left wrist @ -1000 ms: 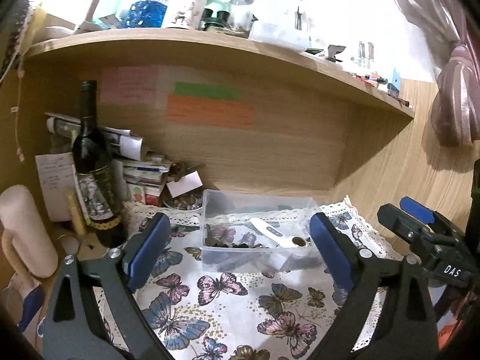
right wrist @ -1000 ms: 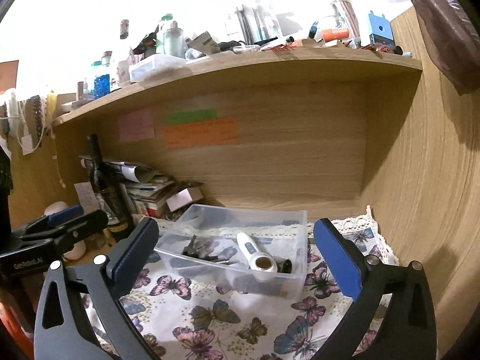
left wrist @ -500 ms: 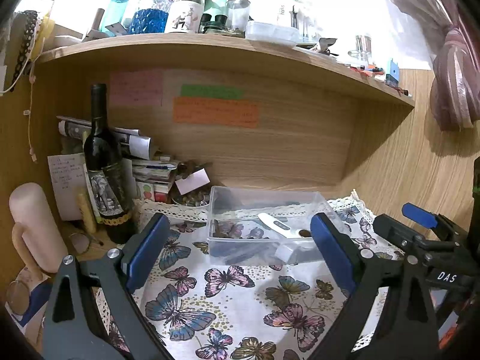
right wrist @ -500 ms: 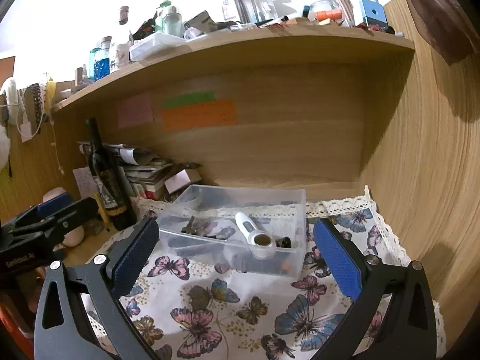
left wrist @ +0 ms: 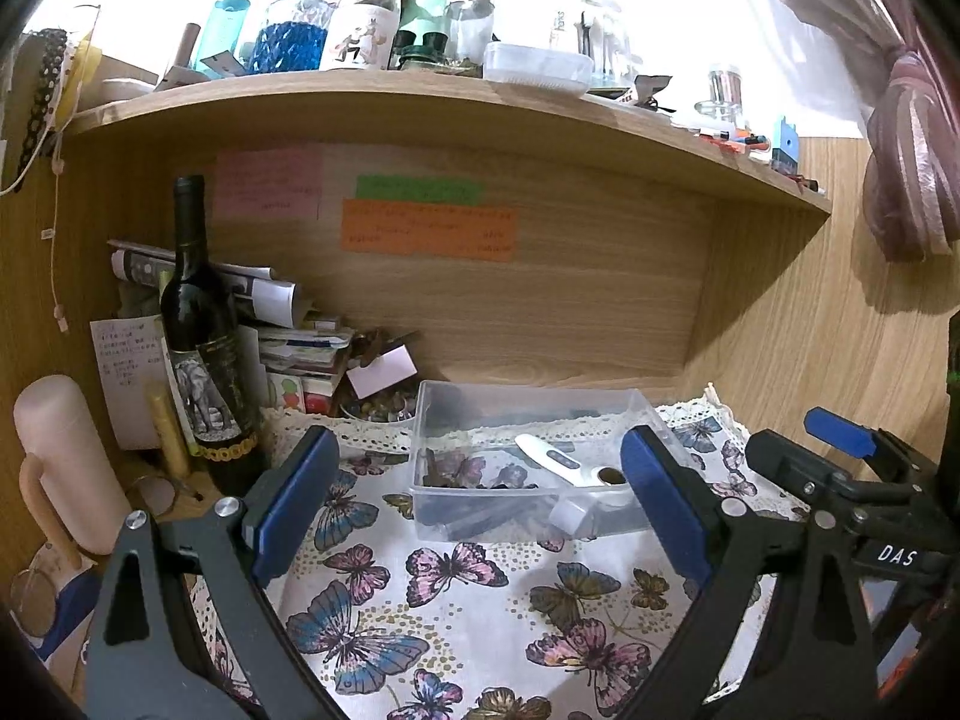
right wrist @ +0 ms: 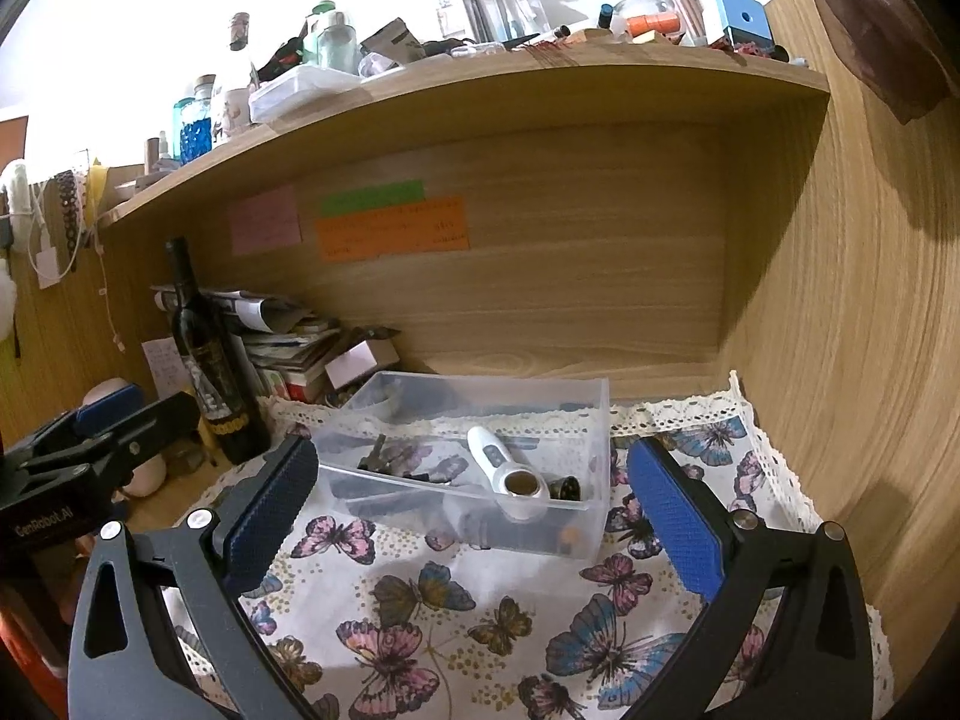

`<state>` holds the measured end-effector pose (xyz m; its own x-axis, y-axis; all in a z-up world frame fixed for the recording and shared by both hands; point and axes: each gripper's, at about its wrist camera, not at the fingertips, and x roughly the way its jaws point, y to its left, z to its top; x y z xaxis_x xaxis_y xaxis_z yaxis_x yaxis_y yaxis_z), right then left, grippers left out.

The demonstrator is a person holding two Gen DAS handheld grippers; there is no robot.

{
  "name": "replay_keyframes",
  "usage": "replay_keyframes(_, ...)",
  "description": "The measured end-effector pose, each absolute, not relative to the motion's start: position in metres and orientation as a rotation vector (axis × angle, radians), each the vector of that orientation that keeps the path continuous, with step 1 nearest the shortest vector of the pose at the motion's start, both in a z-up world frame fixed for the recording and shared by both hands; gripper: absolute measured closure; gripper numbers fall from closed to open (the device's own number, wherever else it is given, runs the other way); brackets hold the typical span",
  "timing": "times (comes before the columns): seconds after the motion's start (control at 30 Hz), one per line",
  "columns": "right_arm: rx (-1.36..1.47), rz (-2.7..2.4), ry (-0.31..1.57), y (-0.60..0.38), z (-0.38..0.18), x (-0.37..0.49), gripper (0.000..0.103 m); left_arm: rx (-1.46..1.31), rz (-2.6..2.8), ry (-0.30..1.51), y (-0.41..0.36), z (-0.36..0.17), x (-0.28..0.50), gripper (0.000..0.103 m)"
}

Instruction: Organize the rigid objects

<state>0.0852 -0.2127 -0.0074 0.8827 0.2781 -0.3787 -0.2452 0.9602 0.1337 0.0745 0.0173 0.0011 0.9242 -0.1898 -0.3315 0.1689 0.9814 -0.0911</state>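
A clear plastic box (left wrist: pixel 456 396) (right wrist: pixel 594 528) sits on the butterfly cloth (left wrist: pixel 480 612) (right wrist: pixel 480 618) under the shelf. Inside lie a white thermometer-like device (left wrist: pixel 561 462) (right wrist: pixel 501 462) and several small dark objects (left wrist: pixel 474 480) (right wrist: pixel 390 465). My left gripper (left wrist: pixel 477 504) is open and empty, in front of the box. My right gripper (right wrist: pixel 471 504) is open and empty, in front of the box too. The right gripper also shows in the left wrist view (left wrist: pixel 840 480); the left gripper shows in the right wrist view (right wrist: pixel 102 444).
A dark wine bottle (left wrist: pixel 201 348) (right wrist: pixel 207 372) stands left of the box, beside stacked books and papers (left wrist: pixel 300 354). A pink cylinder (left wrist: pixel 60 462) stands at far left. The wooden side wall (right wrist: pixel 840 330) is close on the right. The shelf above (left wrist: pixel 420 114) is crowded with jars.
Both grippers have pulled back and risen a little; the box looks smaller and farther, and more cloth shows in front. Both stay open.
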Motion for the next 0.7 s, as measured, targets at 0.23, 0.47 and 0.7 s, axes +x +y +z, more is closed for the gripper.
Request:
replay_keyframes(0.23,0.084,0.277,0.393,-0.214,-0.004,0.084,0.000,-0.058,-0.186,0.329,0.016,0.004,0.072,0.007)
replay_keyframes(0.47,0.075,0.278,0.383,-0.214,-0.002,0.082,0.000,-0.055,-0.180,0.311,0.015,0.008,0.069,0.006)
replay_keyframes(0.7,0.076,0.268,0.361,-0.216,0.004,0.078,0.000,-0.059,-0.170,0.290,0.013,0.013,0.066,0.004)
